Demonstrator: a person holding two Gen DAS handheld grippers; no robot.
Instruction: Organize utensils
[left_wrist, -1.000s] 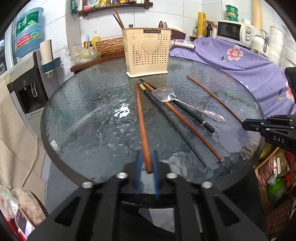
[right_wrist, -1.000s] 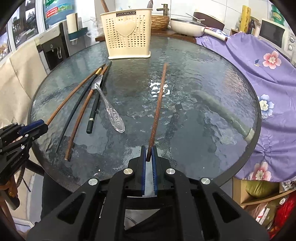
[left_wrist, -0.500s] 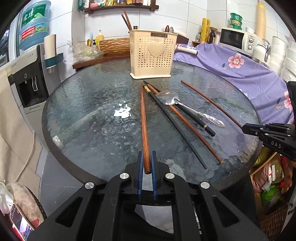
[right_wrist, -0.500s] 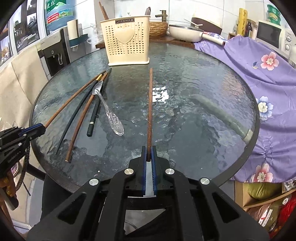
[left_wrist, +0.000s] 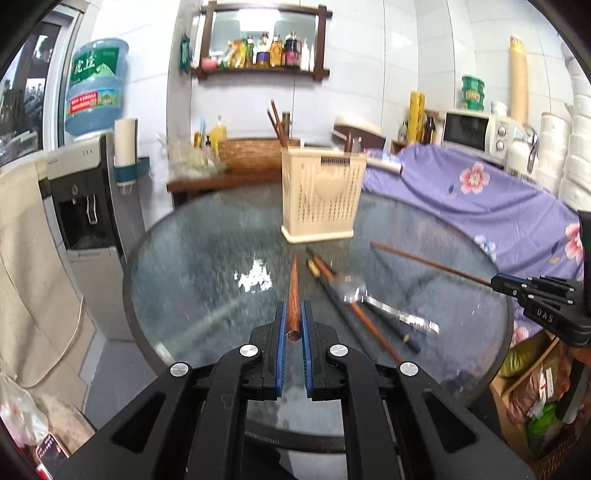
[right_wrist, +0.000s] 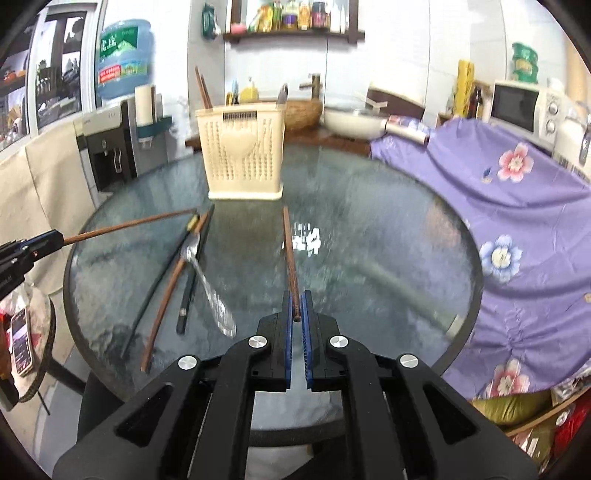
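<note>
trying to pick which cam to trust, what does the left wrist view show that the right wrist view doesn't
Only the left wrist view: the left gripper end-on, shut on its brown chopstick, and the right gripper from the side, holding its chopstick.

Only the right wrist view: the right gripper end-on, shut on that chopstick, the left gripper from the side, and the pan.

Both: the holder, the glass table, the spoon and three loose chopsticks beside it.

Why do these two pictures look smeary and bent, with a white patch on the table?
Left wrist view: motion blur smears the utensil holder and spoon; the fisheye lens bends the walls. Right wrist view: same blur; the white patch is light glaring off the glass table.
</note>
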